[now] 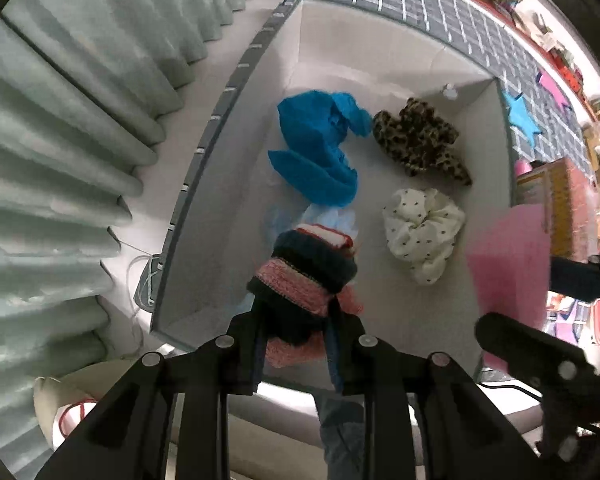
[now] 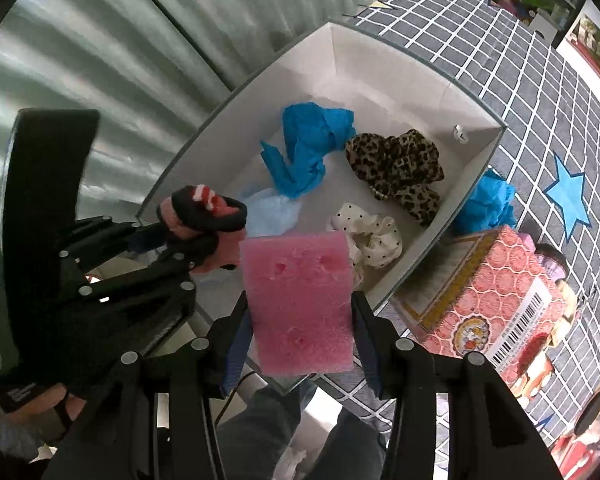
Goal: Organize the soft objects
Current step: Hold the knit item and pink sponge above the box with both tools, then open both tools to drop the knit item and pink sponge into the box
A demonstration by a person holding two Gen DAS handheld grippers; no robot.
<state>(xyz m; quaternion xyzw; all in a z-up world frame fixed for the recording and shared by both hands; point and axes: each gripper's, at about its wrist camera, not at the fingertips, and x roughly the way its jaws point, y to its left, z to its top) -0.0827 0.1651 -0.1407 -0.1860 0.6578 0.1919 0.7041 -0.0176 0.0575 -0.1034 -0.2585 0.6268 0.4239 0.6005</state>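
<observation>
- Left claw [image 1: 296, 344] clamped on a rolled knit sock in dark navy, pink and red-and-white stripes [image 1: 304, 276], pointing down over the near-left corner of the open white cardboard box [image 1: 340, 40].
- Right claw [image 2: 300, 336] clamped on a pink rectangular foam block [image 2: 300, 300], long axis running away from the claw toward the box, hanging above the near wall of the box.
- Key relation: both held things directly above the near end of the box; bare floor of the box straight below the sock, just beside a pale blue filmy wad [image 2: 272, 208]; block nearer the white dotted fabric scrunchie [image 2: 374, 236].
- Already inside: crumpled bright blue cloth [image 1: 316, 148] by the left wall, leopard-print plush scrunchie [image 1: 420, 140] toward the far-right corner.
- Judged next: lowering and letting go, sock first as the lower one.
- Hidden: lower end of the sock behind the claw; floor of the box beneath the block; small white thing in the far-right corner too small to identify.
</observation>
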